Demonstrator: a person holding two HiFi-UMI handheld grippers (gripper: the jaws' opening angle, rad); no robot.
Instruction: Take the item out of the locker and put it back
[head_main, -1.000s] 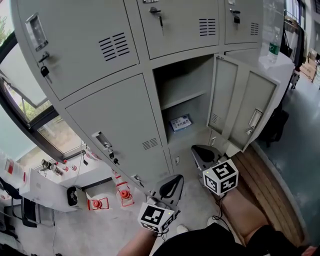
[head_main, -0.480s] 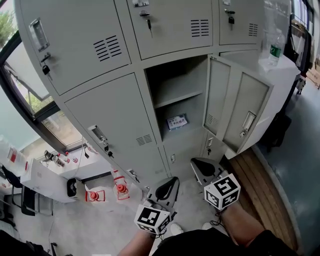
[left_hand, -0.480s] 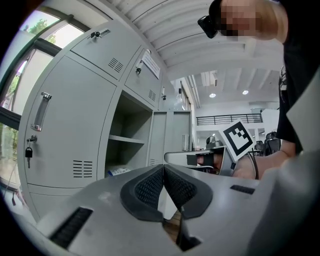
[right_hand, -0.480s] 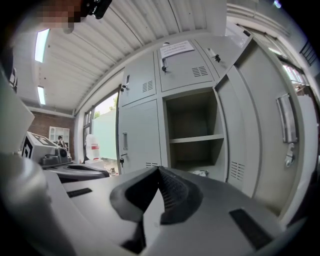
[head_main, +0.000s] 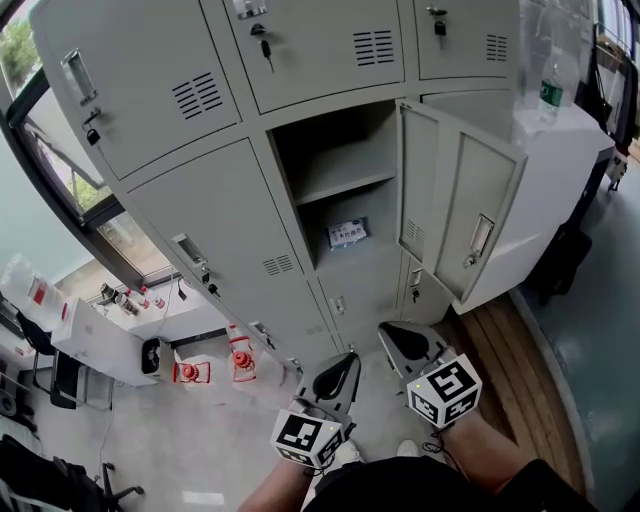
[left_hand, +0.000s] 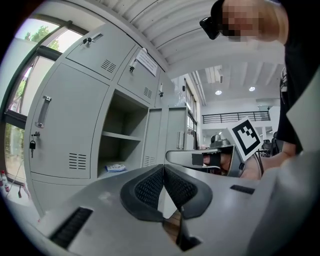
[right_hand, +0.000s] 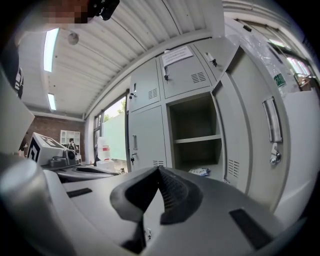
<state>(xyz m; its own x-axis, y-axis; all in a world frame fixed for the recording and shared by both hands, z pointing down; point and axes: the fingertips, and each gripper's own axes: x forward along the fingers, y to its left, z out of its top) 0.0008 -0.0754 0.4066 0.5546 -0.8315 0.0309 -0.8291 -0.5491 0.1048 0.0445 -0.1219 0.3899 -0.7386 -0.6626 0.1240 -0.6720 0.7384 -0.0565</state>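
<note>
2 closed, empty grippers, left gripper (head_main: 340, 368) and right gripper (head_main: 400, 342), are held short of the locker (head_main: 335, 150); approach step judged in hand; jaws must be opened for the item (head_main: 347, 233) inside.

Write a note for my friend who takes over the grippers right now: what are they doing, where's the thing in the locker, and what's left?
Left gripper: shut, empty, held short of the locker.
Right gripper: shut, empty, beside the left one.
Things: the locker's door stands open. A small blue-and-white packet lies in the lower part, under the shelf.
Done: the door is open; the packet is untouched.
Left: open a gripper, reach in, grip the packet, bring it out, then put it back.
</note>
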